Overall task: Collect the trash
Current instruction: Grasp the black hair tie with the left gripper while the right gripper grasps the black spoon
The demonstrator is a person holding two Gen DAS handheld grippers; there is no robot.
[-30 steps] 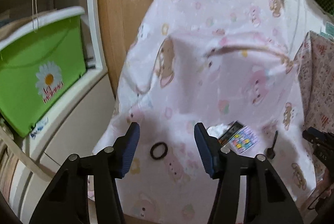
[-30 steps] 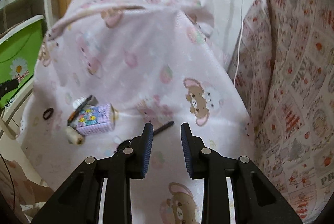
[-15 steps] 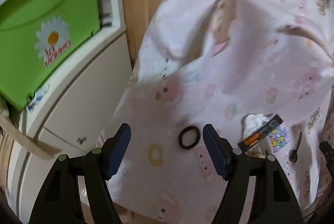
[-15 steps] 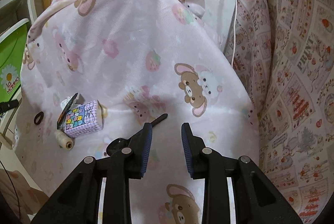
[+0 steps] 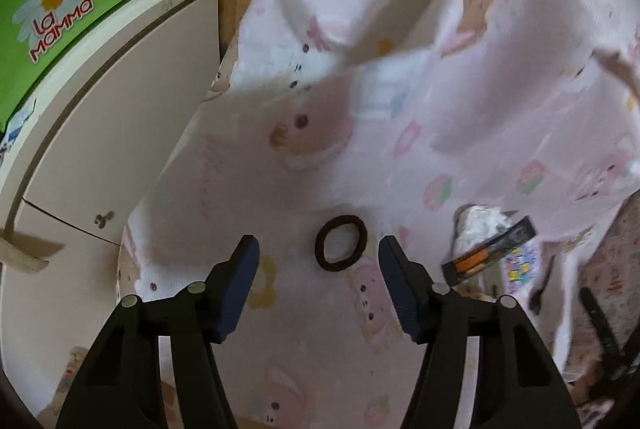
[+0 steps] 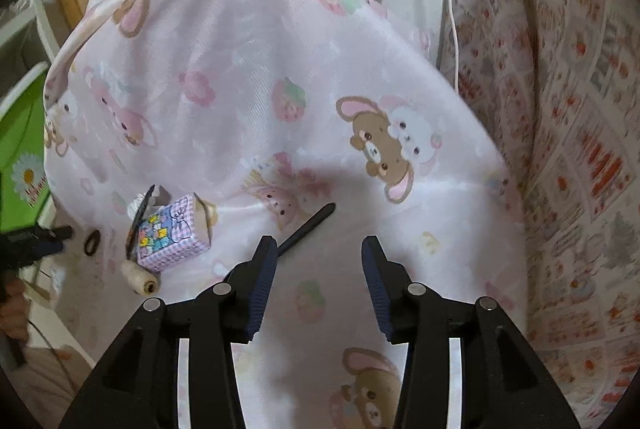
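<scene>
Evidently the left gripper (image 5: 318, 259) is held wide open over the pink sheet (image 5: 460, 117), its jaws framing the black hair tie (image 5: 340, 243) just ahead, untouched. Further right, wrappers (image 5: 486, 253) are clustered. The right gripper (image 6: 318, 257) is open, empty, beside the black spoon (image 6: 306, 227).

A: Where's the hair tie (image 5: 340, 243)?

B: Lower middle of the left wrist frame, on the bedsheet (image 5: 460, 133).

A: And the small box (image 6: 173, 233)?

B: Right wrist frame, lower left, with the thread spool (image 6: 140, 276) touching below it.
</scene>
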